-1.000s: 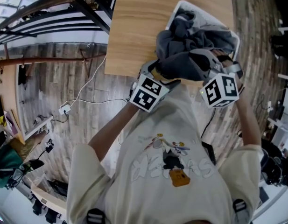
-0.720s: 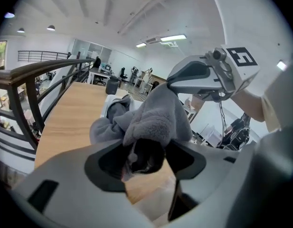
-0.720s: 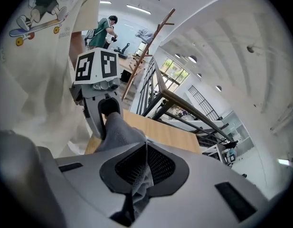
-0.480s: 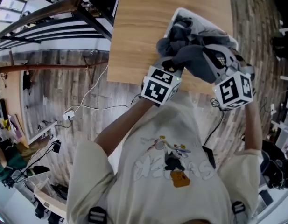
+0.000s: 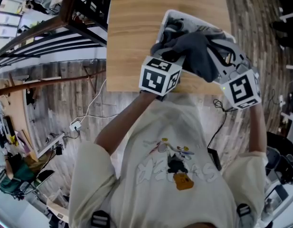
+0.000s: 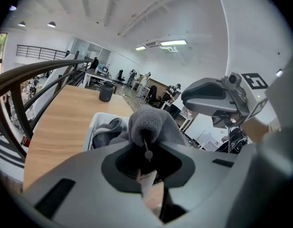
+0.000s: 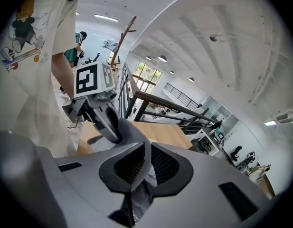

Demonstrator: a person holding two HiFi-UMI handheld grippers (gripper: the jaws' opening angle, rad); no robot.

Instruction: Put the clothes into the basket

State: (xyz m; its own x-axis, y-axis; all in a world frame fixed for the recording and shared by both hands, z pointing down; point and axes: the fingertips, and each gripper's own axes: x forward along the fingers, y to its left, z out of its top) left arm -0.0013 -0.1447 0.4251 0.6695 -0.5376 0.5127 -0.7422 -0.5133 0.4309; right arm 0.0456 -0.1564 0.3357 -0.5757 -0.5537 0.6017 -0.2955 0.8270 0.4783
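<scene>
Left tool [image 6: 146, 145] closing onto cloth [image 6: 154, 122], right tool [image 7: 142, 161] clamped.

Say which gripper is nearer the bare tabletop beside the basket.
Left. The left gripper, its jaws just closing on the grey garment, is at the basket's edge by the bare tabletop; the right gripper holds it across the basket, farther away.

I hold the grey garment [image 5: 196, 56] bunched above the white basket [image 5: 161, 28], where other dark clothes [image 5: 172, 31] lie crumpled.

Soft matt grey fleece cloth garment [image 5: 196, 56], smooth white plastic basket [image 5: 163, 23], matt pale wood-grain table [image 5: 132, 32]
</scene>
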